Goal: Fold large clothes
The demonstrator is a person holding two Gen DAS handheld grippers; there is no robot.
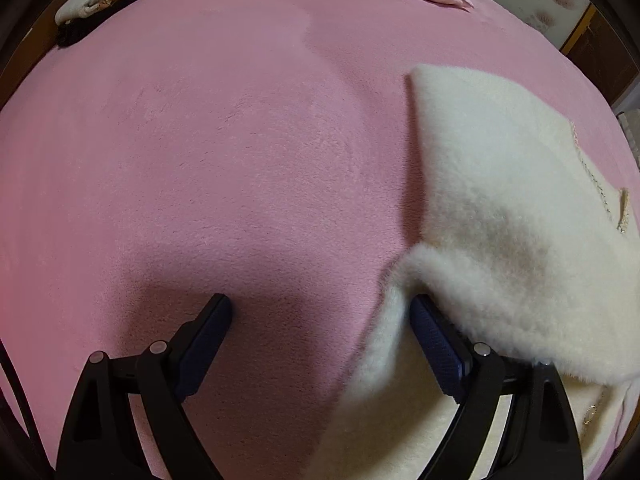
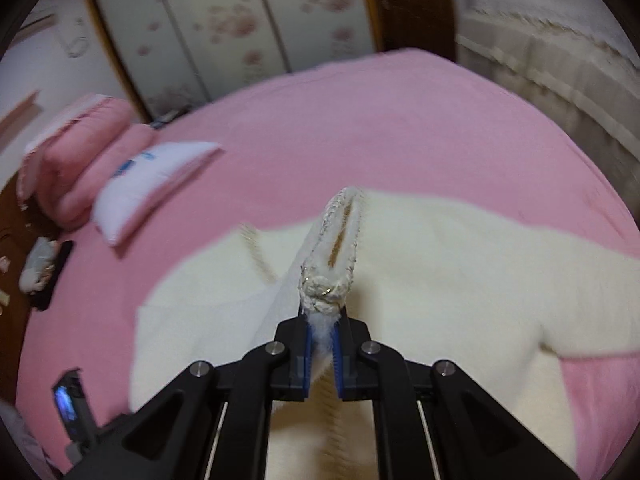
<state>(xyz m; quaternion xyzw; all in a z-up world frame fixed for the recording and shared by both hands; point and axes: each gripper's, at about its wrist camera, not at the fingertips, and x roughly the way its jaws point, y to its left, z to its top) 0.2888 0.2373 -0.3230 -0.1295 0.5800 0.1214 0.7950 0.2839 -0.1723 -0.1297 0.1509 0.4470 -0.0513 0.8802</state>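
Right gripper (image 2: 323, 316) is clamped on a braided, trimmed edge of the cream fleece garment (image 2: 440, 280), its blue pads pinching the fabric at centre frame so the edge stands up in a ridge above the fingers. Below it the garment spreads across the middle and right of the pink bed cover (image 2: 360, 120). Pink and white pillows (image 2: 120, 184) lie at the left of that view, with floral wardrobe doors (image 2: 224, 28) along the top.

Left gripper (image 1: 322, 308) has its jaws spread wide with nothing between them. Its left finger is over bare pink cover; its right fingertip (image 1: 422, 310) sits at the fluffy edge of the garment, tucked under a fold, at lower right of its frame.
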